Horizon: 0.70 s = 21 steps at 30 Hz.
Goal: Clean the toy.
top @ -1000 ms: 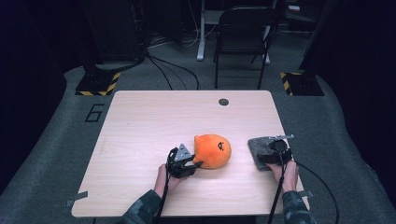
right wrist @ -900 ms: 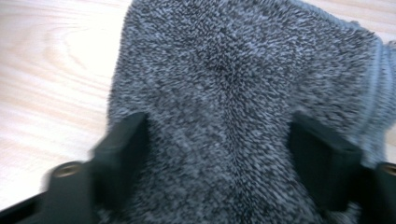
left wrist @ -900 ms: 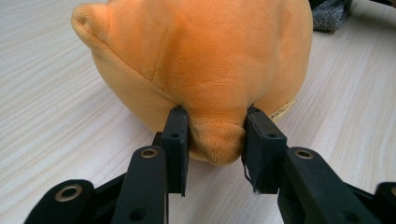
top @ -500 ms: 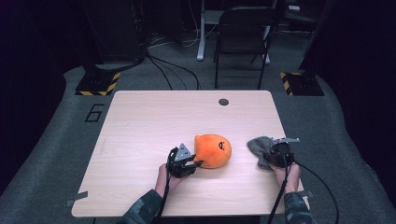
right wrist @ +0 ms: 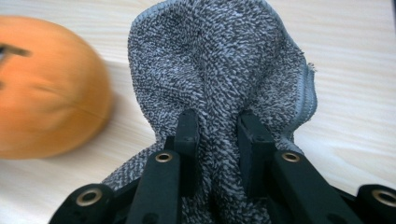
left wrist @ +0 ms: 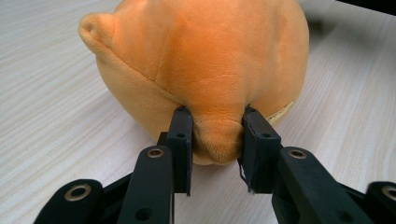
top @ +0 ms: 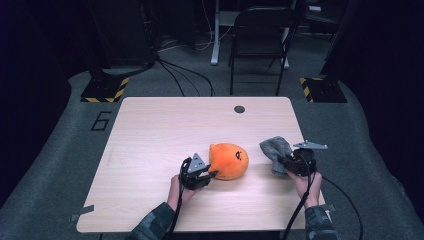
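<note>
- Left tool [left wrist: 217, 135]: jaws pinched on a fold at the near end of the orange plush toy [left wrist: 205, 70]; they have just been closing on it.
- Right tool [right wrist: 218, 140]: jaws clamped on a bunched grey cloth [right wrist: 219, 65], which stands up above the jaws.
- Plush toy rests on the table [top: 165, 130], near its front middle.
- Cloth sits right of the toy, apart from it.

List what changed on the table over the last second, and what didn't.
The right claw closed on the grey cloth, which lay flat a second ago, and lifted it; it now hangs bunched off the table. The left claw has been closing a little further on a fold of the orange plush toy. Toy and left hand stayed in place.
</note>
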Motion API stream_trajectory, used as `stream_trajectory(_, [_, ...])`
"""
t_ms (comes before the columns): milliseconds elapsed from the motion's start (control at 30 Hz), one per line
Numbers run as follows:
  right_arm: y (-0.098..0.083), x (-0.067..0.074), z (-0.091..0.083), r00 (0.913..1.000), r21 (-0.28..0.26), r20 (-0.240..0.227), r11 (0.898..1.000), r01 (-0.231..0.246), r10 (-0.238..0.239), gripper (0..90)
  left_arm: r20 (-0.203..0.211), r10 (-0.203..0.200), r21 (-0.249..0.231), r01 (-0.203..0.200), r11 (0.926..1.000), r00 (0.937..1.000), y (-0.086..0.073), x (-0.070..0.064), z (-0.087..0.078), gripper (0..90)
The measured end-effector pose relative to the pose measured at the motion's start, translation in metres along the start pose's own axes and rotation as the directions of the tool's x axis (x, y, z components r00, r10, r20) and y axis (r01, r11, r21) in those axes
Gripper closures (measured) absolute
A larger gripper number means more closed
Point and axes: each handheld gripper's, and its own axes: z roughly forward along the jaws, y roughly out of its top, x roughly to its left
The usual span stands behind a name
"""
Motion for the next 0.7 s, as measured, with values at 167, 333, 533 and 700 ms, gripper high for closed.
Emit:
stream_trajectory(167, [0.017,0.036,-0.006,0.9955,-0.026,-0.053,0.997,0.077,-0.079,72.0,-0.010,0.009,-0.011,-0.009,0.9999,0.9999,0.000,-0.001,0.000,68.9])
stream_trajectory(333, [0.032,0.085,-0.009,0.9793,-0.047,-0.100,0.984,0.172,-0.176,71.6,-0.011,0.019,-0.012,-0.019,0.9998,0.9998,0.001,-0.001,0.000,68.9])
stream_trajectory(533, [0.041,0.124,0.000,0.9586,-0.048,-0.132,0.968,0.248,-0.252,71.4,-0.010,0.021,-0.031,-0.021,0.9993,0.9997,0.001,-0.003,0.000,69.7])
stream_trajectory(700, [0.044,0.145,0.014,0.9441,-0.037,-0.153,0.956,0.290,-0.292,71.0,-0.021,0.043,-0.035,-0.044,0.9984,0.9988,0.002,-0.006,0.000,70.6])
